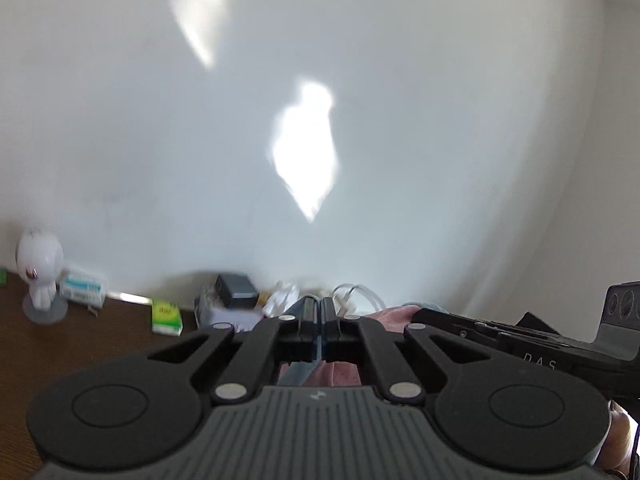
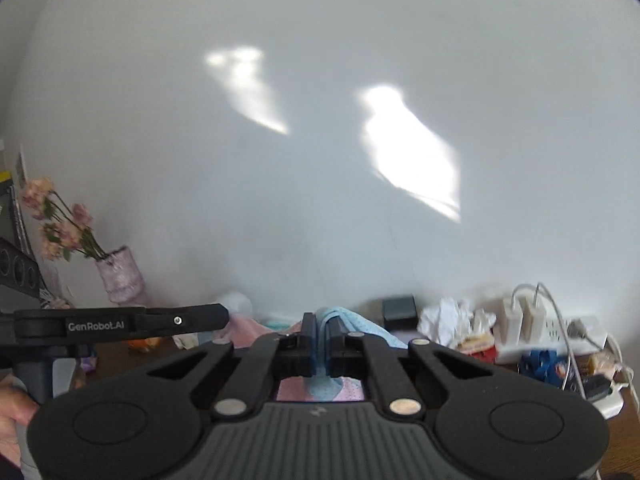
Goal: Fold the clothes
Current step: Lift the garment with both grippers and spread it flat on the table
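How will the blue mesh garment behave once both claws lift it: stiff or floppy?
Likely floppy: the blue mesh garment drapes in soft folds over the right claw, which is shut on it. Probably light, since its perforated weave looks thin. The left claw pinches only a thin blue edge, so it may slip.

White wall point(image 2: 320, 208) fills both views, 2 bright sunlight patches point(image 2: 412, 152) on it. Dark brown wooden worktop point(image 1: 80, 344) meets the wall. Along its back edge: white figurine point(image 1: 40, 268), green box point(image 1: 166, 316), vase of dried flowers point(image 2: 120, 276), white power strip point(image 2: 560, 336) with chargers.
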Motion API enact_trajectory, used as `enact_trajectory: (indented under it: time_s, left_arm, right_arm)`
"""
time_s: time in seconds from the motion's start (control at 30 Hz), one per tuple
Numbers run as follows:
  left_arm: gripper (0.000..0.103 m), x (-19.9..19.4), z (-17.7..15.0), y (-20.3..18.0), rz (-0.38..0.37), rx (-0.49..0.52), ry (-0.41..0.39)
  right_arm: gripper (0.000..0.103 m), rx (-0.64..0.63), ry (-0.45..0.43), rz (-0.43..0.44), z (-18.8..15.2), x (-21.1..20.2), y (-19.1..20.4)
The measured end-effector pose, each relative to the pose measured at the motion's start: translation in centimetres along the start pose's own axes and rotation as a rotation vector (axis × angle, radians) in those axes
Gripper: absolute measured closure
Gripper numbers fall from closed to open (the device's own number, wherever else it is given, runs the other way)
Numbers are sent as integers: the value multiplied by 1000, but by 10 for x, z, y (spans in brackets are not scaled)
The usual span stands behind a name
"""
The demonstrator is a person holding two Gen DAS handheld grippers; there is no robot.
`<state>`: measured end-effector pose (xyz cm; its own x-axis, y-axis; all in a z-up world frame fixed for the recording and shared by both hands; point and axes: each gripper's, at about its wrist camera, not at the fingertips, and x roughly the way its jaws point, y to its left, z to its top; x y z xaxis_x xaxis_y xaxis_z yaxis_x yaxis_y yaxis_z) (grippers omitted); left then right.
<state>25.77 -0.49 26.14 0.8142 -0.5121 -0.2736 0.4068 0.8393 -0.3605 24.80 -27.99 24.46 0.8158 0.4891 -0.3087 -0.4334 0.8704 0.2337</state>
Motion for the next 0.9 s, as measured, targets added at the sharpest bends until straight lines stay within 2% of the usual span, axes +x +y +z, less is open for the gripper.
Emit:
enact_trajectory:
  time_s: [0.1, 0.2, 0.27, 0.33, 0.43, 0.47, 0.5, 0.53, 0.57, 0.6, 0.63, 0.67, 0.73, 0.83, 0.9]
  left_arm:
    - [102, -65, 17, -35, -7, 68, -85]
    - [102, -114, 5, -57, -20, 86, -93]
    - [102, -139, -37, -64, -22, 96, -28]
    - [101, -156, -107, -60, -17, 72, 89]
    - [99, -173, -221, -33, 10, -80, 305]
    - [97, -179, -245, -27, 44, -119, 351]
    - [91, -186, -265, -20, 86, -154, 384]
    - [71, -193, -277, -15, 107, -181, 403]
    - [57, -200, -279, -10, 123, -196, 401]
    - [32, -204, -275, -7, 143, -191, 380]
    - [18, -204, -267, -6, 161, -162, 352]
    - [17, -199, -258, -5, 178, -118, 325]
    - [13, -171, -240, -3, 194, -44, 326]
    - [13, -114, -226, 8, 226, 13, 379]
    - [13, -72, -223, 20, 247, 21, 419]
  right_arm:
    - [100, -55, -81, 26, 13, -59, 37]
    - [100, -89, -124, 49, -1, -106, 66]
    - [100, -83, -86, 68, -38, -131, 80]
    - [100, -102, 14, 59, -100, -146, 91]
    - [99, -79, 227, 28, -205, -165, 101]
    - [96, -51, 308, 34, -235, -171, 102]
    - [96, -20, 364, 37, -256, -178, 101]
    - [91, 0, 369, 31, -265, -188, 100]
    - [86, 5, 345, 26, -265, -197, 98]
    - [79, 9, 320, 20, -264, -206, 95]
    - [63, 14, 296, 15, -264, -215, 93]
    - [55, 11, 264, -6, -261, -218, 91]
    - [54, -3, 240, -77, -251, -204, 78]
    - [55, 71, 300, -128, -241, -154, 43]
    - [55, 113, 345, -128, -239, -123, 24]
